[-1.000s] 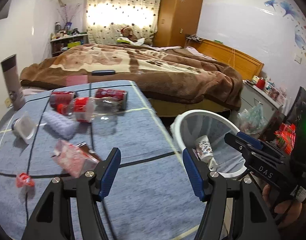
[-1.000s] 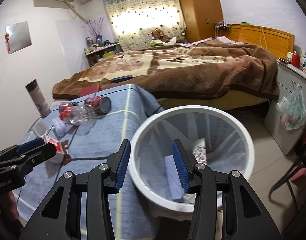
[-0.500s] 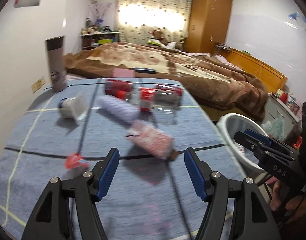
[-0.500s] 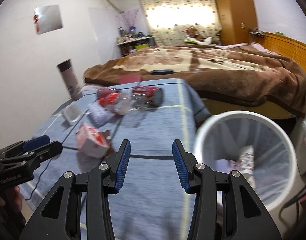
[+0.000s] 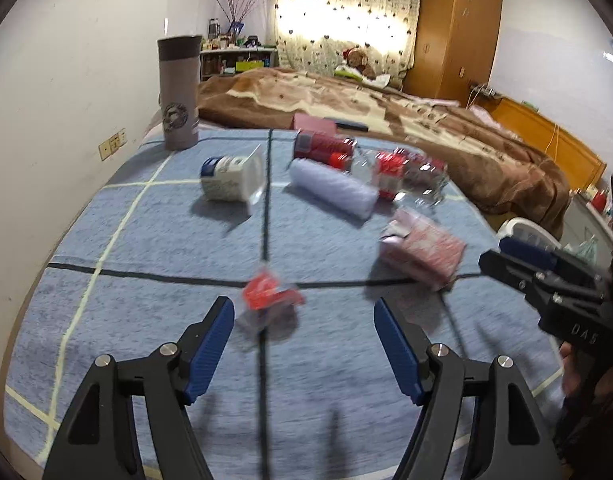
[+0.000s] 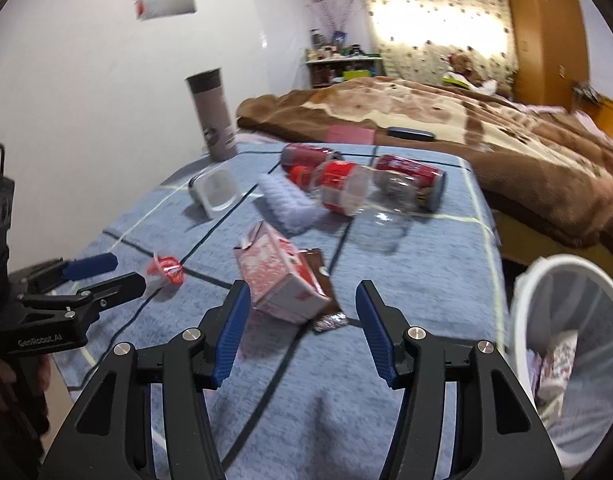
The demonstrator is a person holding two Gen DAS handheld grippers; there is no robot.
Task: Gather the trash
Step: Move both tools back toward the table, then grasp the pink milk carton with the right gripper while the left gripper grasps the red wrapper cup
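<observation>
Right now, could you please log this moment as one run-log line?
left gripper: opening, empty, over red wrapper | right gripper: opening, empty, at pink carton | bin: beside table

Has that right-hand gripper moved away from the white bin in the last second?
Yes. The right gripper has swung off the white bin, now at the right edge, toward the pink carton.

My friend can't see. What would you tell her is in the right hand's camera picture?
The right gripper, jaws opening and empty, reaches toward a pink carton lying on a blue cloth. Cans, a bottle and a cup lie beyond; a white bin waits right.
</observation>
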